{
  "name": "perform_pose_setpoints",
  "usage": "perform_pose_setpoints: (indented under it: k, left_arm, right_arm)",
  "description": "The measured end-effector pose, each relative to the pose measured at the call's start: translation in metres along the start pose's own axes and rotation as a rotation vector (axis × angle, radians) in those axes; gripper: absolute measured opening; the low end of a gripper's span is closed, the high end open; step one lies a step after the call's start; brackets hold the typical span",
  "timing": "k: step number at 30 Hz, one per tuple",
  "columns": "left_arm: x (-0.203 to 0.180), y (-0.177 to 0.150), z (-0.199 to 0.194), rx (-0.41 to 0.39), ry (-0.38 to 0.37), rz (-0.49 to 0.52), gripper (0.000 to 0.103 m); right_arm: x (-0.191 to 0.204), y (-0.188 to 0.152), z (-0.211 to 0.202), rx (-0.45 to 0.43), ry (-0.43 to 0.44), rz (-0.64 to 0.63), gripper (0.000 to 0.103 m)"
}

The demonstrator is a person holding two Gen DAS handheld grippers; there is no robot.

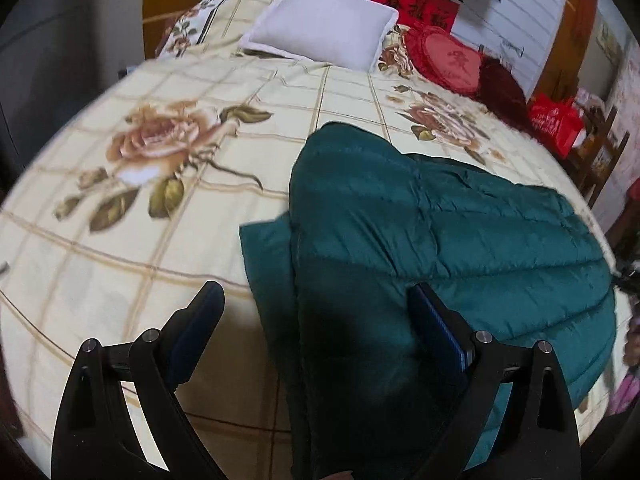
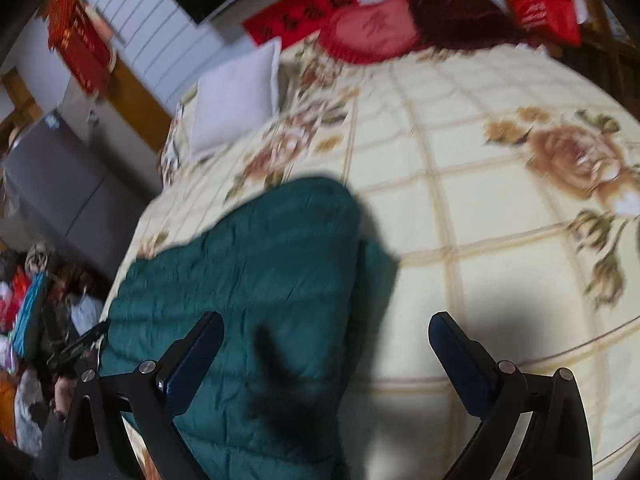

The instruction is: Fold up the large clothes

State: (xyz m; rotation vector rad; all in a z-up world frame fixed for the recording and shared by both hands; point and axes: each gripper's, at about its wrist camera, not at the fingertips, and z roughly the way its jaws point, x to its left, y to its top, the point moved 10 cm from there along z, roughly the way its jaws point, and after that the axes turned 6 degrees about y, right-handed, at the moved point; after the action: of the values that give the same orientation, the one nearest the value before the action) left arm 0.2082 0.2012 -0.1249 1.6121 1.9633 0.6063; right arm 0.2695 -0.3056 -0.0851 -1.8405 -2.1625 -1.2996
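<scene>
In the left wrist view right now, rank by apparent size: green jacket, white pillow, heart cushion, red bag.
1. green jacket, though it lies nearest the camera
2. white pillow
3. heart cushion
4. red bag, though it sits farthest

Open bedspread lying free on both sides of the folded coat

The dark green quilted down coat (image 1: 440, 232) is taking up the near part of the cream rose-printed bedspread (image 1: 132, 240), while wide bare cloth is stretching to its left in the left wrist view and to its right in the right wrist view. A white square pillow (image 1: 324, 28), a red heart-shaped cushion (image 1: 448, 56) and a dark maroon cushion (image 1: 504, 88) are blocking the far head end.
</scene>
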Motion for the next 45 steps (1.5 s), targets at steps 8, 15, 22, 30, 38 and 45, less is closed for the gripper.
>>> perform_pose_setpoints:
  k: [8,15,22,30,38,45]
  left_arm:
    - [0.009,-0.008,0.024,0.083,-0.131,-0.078,0.103]
    - [0.003,0.004,0.040,0.107,-0.279,-0.079,0.103]
    - [-0.005,0.009,0.042,0.100,-0.358,-0.049,0.086]
    - [-0.017,0.014,0.032,0.026,-0.295,0.024,0.052]
    - [-0.026,0.020,0.009,-0.105,-0.097,0.140,0.027]
    - [-0.035,0.040,-0.027,-0.182,-0.106,0.096,0.024]
  right_arm:
    - [-0.017,-0.012,0.039,0.090,0.050,0.047,0.103]
    - [-0.013,0.002,0.047,0.052,0.151,0.008,0.103]
    - [0.002,0.012,0.061,0.067,0.314,-0.036,0.103]
    - [0.012,0.014,0.072,0.086,0.280,-0.087,0.085]
    - [0.036,0.023,0.055,0.009,0.141,-0.271,0.039]
    - [0.075,0.052,-0.002,-0.185,0.011,-0.441,0.029]
